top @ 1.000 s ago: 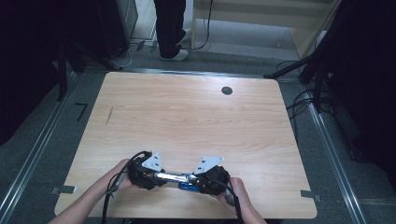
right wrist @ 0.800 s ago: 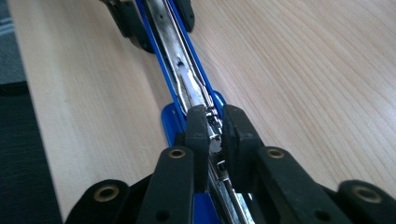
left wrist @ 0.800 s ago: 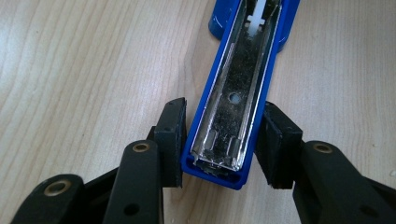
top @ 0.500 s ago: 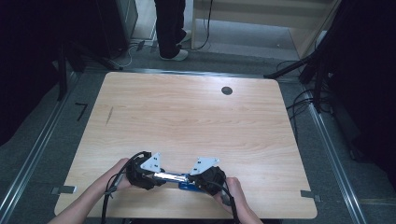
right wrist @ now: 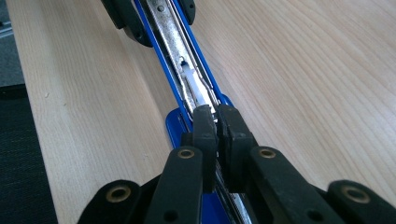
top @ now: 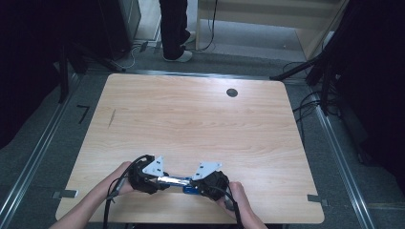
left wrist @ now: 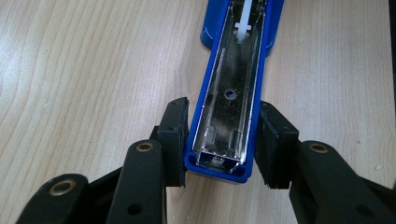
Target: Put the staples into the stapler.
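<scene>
Stapler: a blue stapler (top: pixel 184 183) is seen lying opened out flat near the front edge of the wooden table (top: pixel 200 119), stretched between the two grippers.

Stapler, close up: in the left gripper view the blue body (left wrist: pixel 229 93) is seen running away from the camera, its shiny metal channel (left wrist: pixel 231 112) facing up and a white plastic piece (left wrist: pixel 243 23) sitting far along the channel.

Left gripper: the left gripper (left wrist: pixel 224 140) is clamped across the near end of the stapler; one pad is pressed on each blue side wall, so the jaws are held apart by the body's width.

Right gripper: the right gripper (right wrist: pixel 217 126) is drawn almost together, with just a thin slit left between the pads; its jaws have just been closing. A thin part of the metal rail (right wrist: pixel 173 37) is pinched between the pads, right above the rounded blue end (right wrist: pixel 175 128).

Stapler relative to right gripper: the rail is seen running straight away from the jaws, towards the left gripper's black pads at the top of the right gripper view.

Hands: in the high view the left gripper (top: pixel 160 181) and right gripper (top: pixel 193 185) are faced towards each other, each held by one hand, with the stapler bridged between them.

Table: the stapler's underside is rested on the wood.
</scene>
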A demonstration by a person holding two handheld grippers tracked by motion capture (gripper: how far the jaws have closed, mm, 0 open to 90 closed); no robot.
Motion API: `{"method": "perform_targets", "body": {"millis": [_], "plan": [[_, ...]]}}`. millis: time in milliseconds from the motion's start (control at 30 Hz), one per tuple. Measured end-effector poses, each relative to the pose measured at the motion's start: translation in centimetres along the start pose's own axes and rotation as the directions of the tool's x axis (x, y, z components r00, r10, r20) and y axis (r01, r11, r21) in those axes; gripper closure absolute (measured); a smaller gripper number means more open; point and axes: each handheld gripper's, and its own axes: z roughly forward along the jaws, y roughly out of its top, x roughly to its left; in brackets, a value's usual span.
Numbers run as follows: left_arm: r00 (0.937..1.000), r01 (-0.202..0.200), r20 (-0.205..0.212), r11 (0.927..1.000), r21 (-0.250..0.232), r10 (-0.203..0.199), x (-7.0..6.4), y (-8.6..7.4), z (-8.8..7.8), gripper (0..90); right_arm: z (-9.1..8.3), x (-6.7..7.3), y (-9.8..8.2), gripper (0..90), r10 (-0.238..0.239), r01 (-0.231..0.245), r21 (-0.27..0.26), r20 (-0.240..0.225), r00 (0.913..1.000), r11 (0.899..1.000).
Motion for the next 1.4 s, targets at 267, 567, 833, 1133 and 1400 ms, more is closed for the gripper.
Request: {"method": "perform_targets", "body": {"millis": [267,567,833,1133,1400], "plan": [[0.9998,0.017,-0.007,0.9998,-0.007,-0.017,-0.3,-0.2,-0.1,61.1,0.1,-0.4,0.0,90.0,0.026,-0.026,0.003,-0.030,0.9992,1.000],[0.9973,0.074,-0.011,0.9970,0.025,-0.073,-0.1,-0.8,0.9,60.1,0.1,-0.5,0.1,90.0,0.016,-0.016,0.006,-0.039,0.9991,1.000],[0.9977,0.068,0.009,0.9974,-0.025,-0.068,-0.1,-1.0,0.2,62.9,0.1,-0.4,0.1,90.0,0.020,-0.020,0.013,-0.036,0.9992,1.000],[0.9984,0.054,-0.011,0.9969,-0.057,-0.055,-0.6,-0.6,-0.5,62.8,0.1,-0.4,0.2,90.0,0.019,-0.019,0.015,-0.028,0.9994,1.000],[0.9991,0.040,-0.008,0.9959,-0.081,-0.041,-0.8,-0.5,-1.0,63.6,0.2,-0.1,0.4,90.0,0.008,-0.008,0.014,-0.001,1.0000,1.000]]}}
